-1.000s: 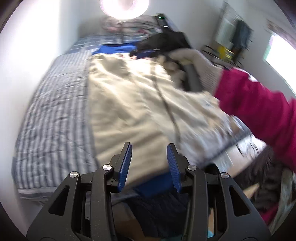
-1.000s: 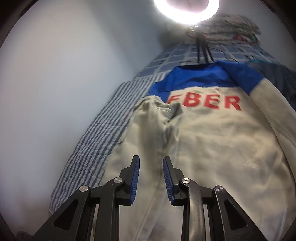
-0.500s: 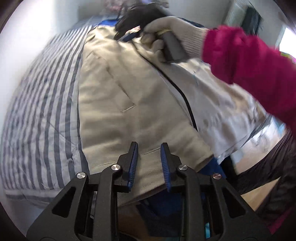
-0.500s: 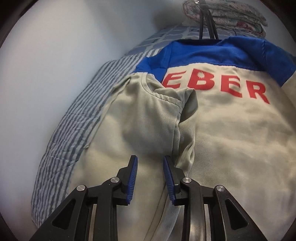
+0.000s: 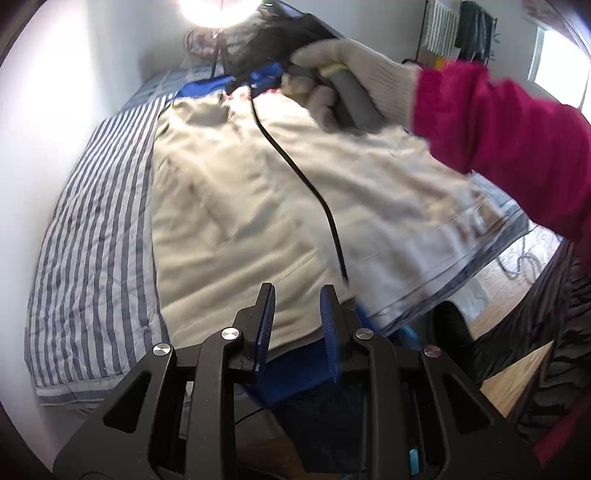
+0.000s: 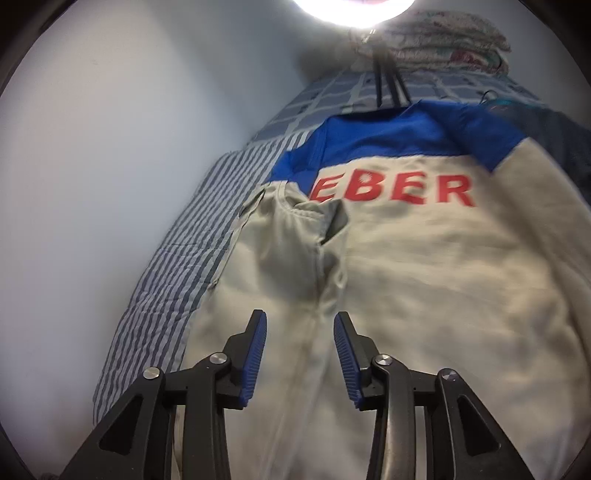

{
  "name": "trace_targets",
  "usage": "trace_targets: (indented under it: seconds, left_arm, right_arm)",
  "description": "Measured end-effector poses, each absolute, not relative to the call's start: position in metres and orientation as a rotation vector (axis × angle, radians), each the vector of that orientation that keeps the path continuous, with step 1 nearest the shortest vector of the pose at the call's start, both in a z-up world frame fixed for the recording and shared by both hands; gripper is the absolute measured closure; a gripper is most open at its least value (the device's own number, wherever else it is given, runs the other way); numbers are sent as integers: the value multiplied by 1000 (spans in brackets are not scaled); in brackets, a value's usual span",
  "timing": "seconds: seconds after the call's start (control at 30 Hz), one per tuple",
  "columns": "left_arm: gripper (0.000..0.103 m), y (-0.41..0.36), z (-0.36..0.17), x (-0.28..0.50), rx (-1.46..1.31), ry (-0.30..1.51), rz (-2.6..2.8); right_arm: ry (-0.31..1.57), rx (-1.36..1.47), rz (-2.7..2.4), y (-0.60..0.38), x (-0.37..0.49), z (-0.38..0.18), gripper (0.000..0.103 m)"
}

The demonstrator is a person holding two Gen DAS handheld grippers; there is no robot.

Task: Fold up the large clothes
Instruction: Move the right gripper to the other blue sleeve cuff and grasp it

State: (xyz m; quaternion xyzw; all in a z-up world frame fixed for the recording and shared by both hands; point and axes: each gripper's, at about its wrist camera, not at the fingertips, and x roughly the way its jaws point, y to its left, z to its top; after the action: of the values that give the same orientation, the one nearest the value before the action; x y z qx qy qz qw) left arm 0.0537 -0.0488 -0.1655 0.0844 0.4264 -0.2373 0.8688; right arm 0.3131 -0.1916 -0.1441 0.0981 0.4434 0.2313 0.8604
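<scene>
A large beige jacket (image 5: 236,206) with a blue yoke and red letters (image 6: 399,190) lies on the striped bed. Its left part is folded over the body (image 6: 291,254). My left gripper (image 5: 297,325) is open and empty at the jacket's blue bottom hem (image 5: 295,373). My right gripper (image 6: 299,350) is open and empty just above the folded flap. In the left wrist view the right gripper (image 5: 258,55) shows near the collar, held by a gloved hand (image 5: 354,74) in a magenta sleeve.
The striped bedcover (image 5: 96,229) runs along a white wall (image 6: 110,147). A ring light on a tripod (image 6: 384,81) and folded quilts (image 6: 450,33) are at the head. A black cable (image 5: 314,192) crosses the jacket. Wooden floor (image 5: 517,384) is to the right.
Both grippers have opened wider than half a second ago. The left gripper has drawn back from the hem. The right gripper has pulled back and tilted up.
</scene>
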Motion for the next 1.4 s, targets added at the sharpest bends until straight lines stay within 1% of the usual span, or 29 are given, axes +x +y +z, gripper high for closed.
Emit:
trace_targets:
  seconds: [0.17,0.3,0.5,0.53,0.57,0.6,0.63,0.8,0.97,1.07,1.27,1.4]
  left_arm:
    - [78,-51,-136,61,72,884,-538]
    - [77,-54,-116,77,28,853,-539]
    - [76,-80,-80,97,20,776,-573]
    - [74,-84,-76,99,27,768,-578]
    - [62,-90,-72,102,39,757,-586]
    - [51,-95,-68,105,44,746,-597]
    - [49,-100,-67,107,47,741,-608]
    - [49,-126,-67,121,84,752,-660]
    - [49,-141,-84,135,91,782,-670]
    - [49,-148,-98,142,116,808,-657]
    - [49,-154,-116,153,120,859,-648]
    - [49,-155,-115,152,120,853,-649]
  right_arm:
    - [886,183,458,-248,262,-111,61]
    - [852,220,418,-299,229,-92,61]
    - [829,240,303,-379,193,-81,61]
    - [829,237,276,-393,188,-81,60]
    - [827,230,242,-409,182,-81,59]
    - [825,233,213,-424,177,-82,55]
    - [826,249,178,-444,169,-84,52]
    - [815,365,27,-532,142,-96,52]
    - [834,474,-126,-610,120,-125,52]
    - [847,586,-186,-647,110,-146,50]
    - [893,800,-212,-681,104,-186,50]
    - [925,790,-253,-677,110,-198,50]
